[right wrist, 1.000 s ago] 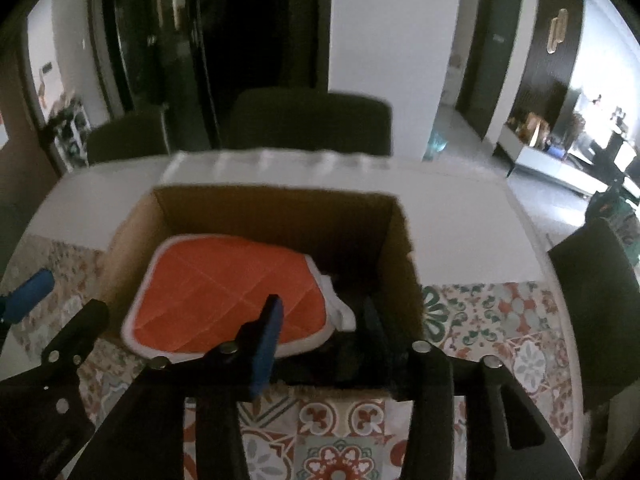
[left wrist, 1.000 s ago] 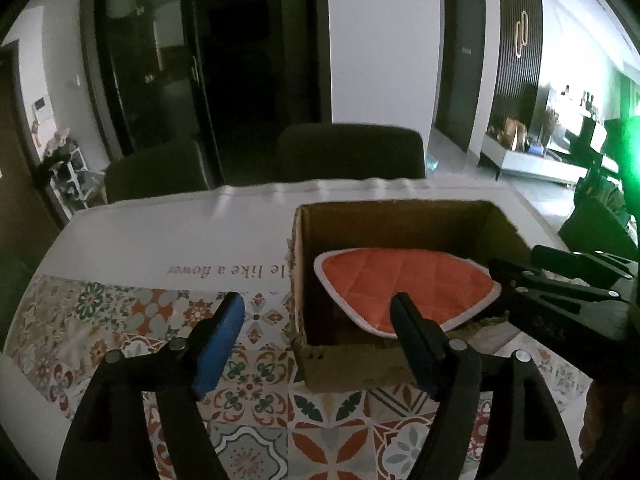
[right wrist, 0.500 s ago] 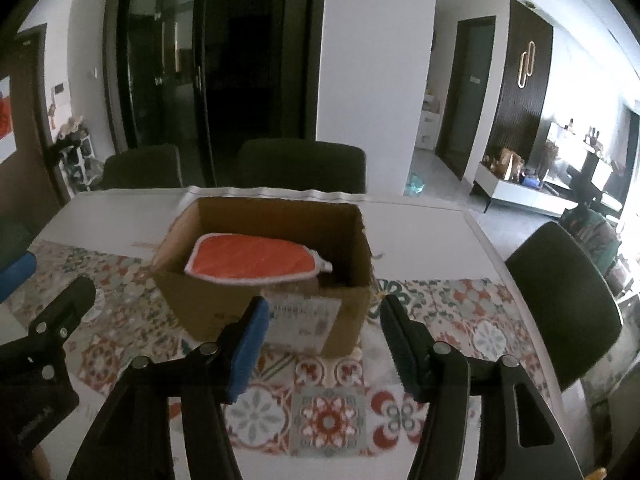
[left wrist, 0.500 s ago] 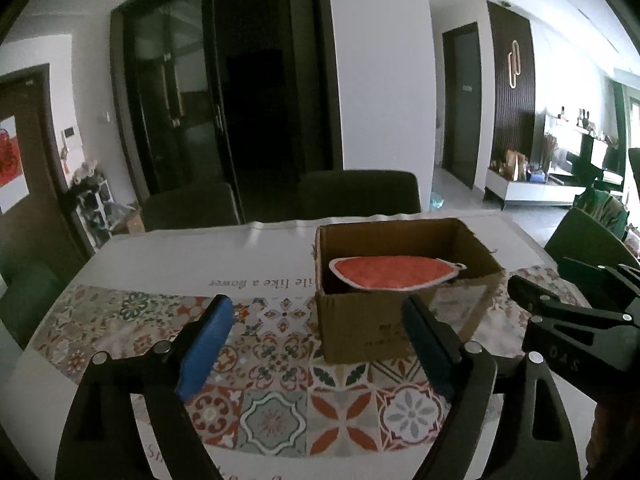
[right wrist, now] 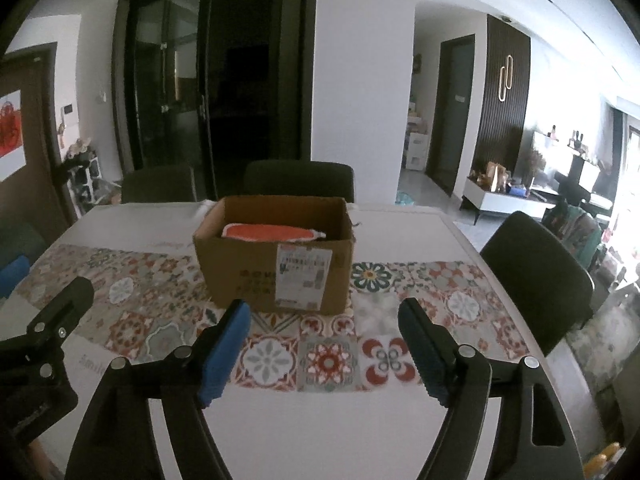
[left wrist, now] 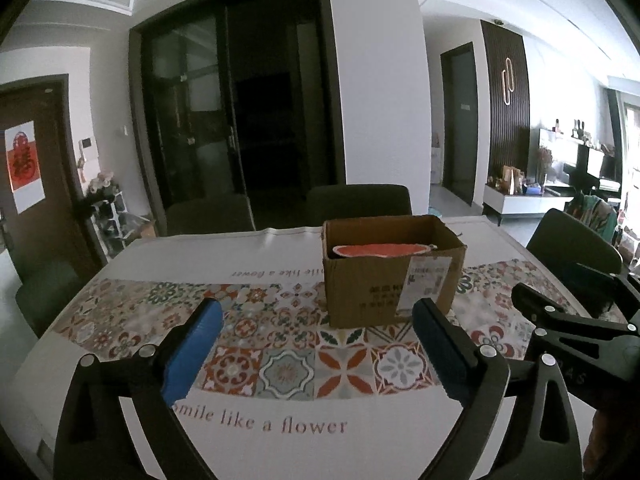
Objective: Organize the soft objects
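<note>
An open cardboard box (left wrist: 390, 276) (right wrist: 276, 264) stands on the patterned tablecloth, a white label on its near side. An orange quilted pad with white trim (left wrist: 378, 250) (right wrist: 270, 232) lies inside, near the top. My left gripper (left wrist: 316, 312) hangs well back from the box, its jaws still opening with nothing between them. My right gripper (right wrist: 324, 312) is also back from the box, jaws opening and empty. Each gripper's black frame shows at the edge of the other's view.
Dark chairs (left wrist: 358, 204) stand behind the table and another (right wrist: 536, 276) at its right side. The tablecloth (left wrist: 280, 364) has tile patterns and printed words. Glass doors and a white pillar stand behind; a low cabinet (right wrist: 504, 200) is far right.
Both grippers pulled back and up from the box, which now looks smaller and farther away. Both sets of jaws have spread wider. The orange pad stays in the box.
</note>
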`<action>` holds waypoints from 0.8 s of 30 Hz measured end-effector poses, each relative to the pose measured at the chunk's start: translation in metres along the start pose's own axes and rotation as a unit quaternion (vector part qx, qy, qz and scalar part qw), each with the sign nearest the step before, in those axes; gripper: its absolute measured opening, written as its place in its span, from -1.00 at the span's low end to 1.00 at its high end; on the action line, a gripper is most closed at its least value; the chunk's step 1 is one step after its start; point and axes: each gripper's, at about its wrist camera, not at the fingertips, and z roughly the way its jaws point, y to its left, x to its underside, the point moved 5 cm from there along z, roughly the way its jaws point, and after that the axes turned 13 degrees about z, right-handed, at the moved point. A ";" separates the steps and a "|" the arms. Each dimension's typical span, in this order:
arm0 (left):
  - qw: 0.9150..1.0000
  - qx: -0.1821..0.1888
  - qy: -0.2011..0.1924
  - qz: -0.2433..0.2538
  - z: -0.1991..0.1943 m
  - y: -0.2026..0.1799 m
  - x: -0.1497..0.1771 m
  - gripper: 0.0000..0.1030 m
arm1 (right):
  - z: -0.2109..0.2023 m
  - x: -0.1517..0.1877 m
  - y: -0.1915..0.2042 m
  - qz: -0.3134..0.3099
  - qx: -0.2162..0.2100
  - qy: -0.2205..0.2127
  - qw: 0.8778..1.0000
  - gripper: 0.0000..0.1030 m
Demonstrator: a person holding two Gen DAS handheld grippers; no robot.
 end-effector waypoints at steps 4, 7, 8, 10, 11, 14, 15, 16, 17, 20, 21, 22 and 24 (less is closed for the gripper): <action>1.000 -0.005 -0.005 -0.003 -0.022 -0.002 0.011 0.94 | -0.016 0.013 -0.005 0.004 -0.004 0.002 1.000 0.50; 1.000 -0.012 -0.007 -0.004 -0.035 -0.003 0.019 0.97 | -0.031 0.023 -0.010 0.009 -0.001 -0.005 1.000 0.50; 1.000 -0.014 -0.007 -0.005 -0.038 -0.003 0.020 0.97 | -0.037 0.025 -0.012 0.011 0.002 -0.006 1.000 0.50; 1.000 -0.015 -0.009 -0.005 -0.045 -0.004 0.025 0.98 | -0.045 0.031 -0.016 0.017 0.005 -0.009 1.000 0.50; 1.000 -0.016 -0.010 -0.006 -0.048 -0.004 0.027 0.98 | -0.047 0.033 -0.017 0.019 0.006 -0.009 1.000 0.51; 1.000 -0.019 -0.014 -0.009 -0.057 -0.003 0.034 1.00 | -0.057 0.038 -0.021 0.021 0.008 -0.014 1.000 0.51; 1.000 -0.019 -0.015 -0.011 -0.059 -0.003 0.036 1.00 | -0.058 0.040 -0.021 0.020 0.009 -0.016 1.000 0.51; 1.000 -0.017 -0.018 -0.016 -0.062 -0.003 0.037 1.00 | -0.060 0.041 -0.021 0.018 0.012 -0.019 1.000 0.56; 1.000 -0.017 -0.019 -0.017 -0.065 -0.002 0.038 1.00 | -0.062 0.043 -0.021 0.017 0.014 -0.020 1.000 0.62; 0.999 -0.019 -0.022 -0.018 -0.069 0.000 0.040 1.00 | -0.066 0.046 -0.023 0.019 0.013 -0.024 0.999 0.62; 0.999 -0.019 -0.023 -0.018 -0.070 0.001 0.041 1.00 | -0.067 0.047 -0.023 0.018 0.013 -0.024 0.999 0.62; 0.999 -0.021 -0.023 -0.018 -0.071 0.001 0.042 1.00 | -0.069 0.047 -0.022 0.017 0.014 -0.026 0.999 0.62; 0.999 -0.024 -0.022 -0.017 -0.071 0.001 0.043 1.00 | -0.072 0.048 -0.021 0.014 0.017 -0.031 0.999 0.62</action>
